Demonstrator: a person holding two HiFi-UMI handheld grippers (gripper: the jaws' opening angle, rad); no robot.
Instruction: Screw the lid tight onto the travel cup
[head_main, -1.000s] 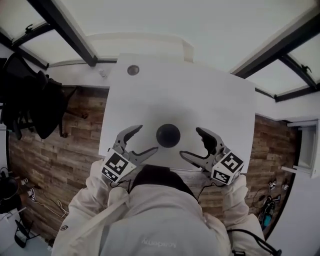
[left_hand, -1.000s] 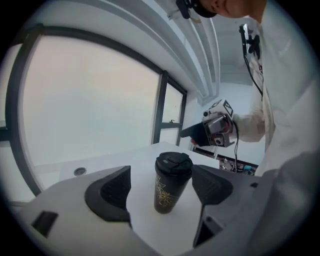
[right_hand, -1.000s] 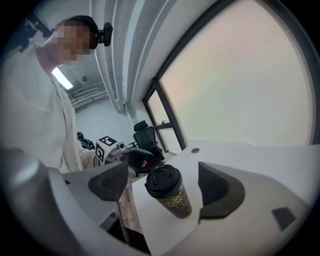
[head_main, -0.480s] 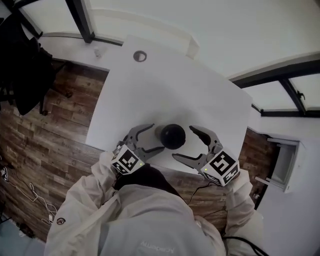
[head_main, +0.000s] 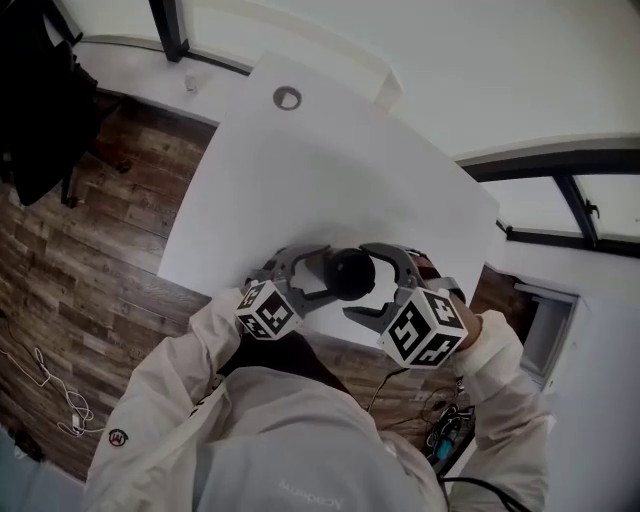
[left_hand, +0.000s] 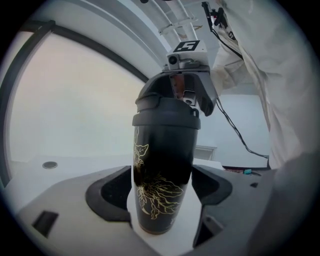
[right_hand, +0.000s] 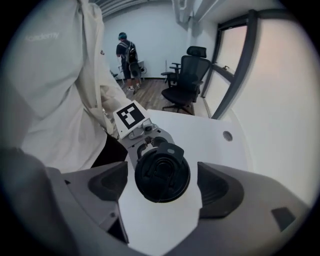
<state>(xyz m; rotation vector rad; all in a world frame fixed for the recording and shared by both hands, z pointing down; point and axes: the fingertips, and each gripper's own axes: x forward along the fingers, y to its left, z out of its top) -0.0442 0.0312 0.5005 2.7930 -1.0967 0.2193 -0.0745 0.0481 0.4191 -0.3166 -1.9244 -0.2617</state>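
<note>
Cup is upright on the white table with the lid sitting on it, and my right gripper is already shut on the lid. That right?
Not quite: the right gripper is open, not shut on the lid. The right gripper view shows a gap on each side of the lid. The cup does stand upright on the white table, lid on.

Glossy cup (left_hand: 162, 170), matt plastic lid (right_hand: 162, 172)

Office: white desk (head_main: 300, 170) with cable grommet (head_main: 287, 97), black swivel chair (right_hand: 185, 80), wood-plank floor (head_main: 90, 250), large windows (right_hand: 280, 70).
</note>
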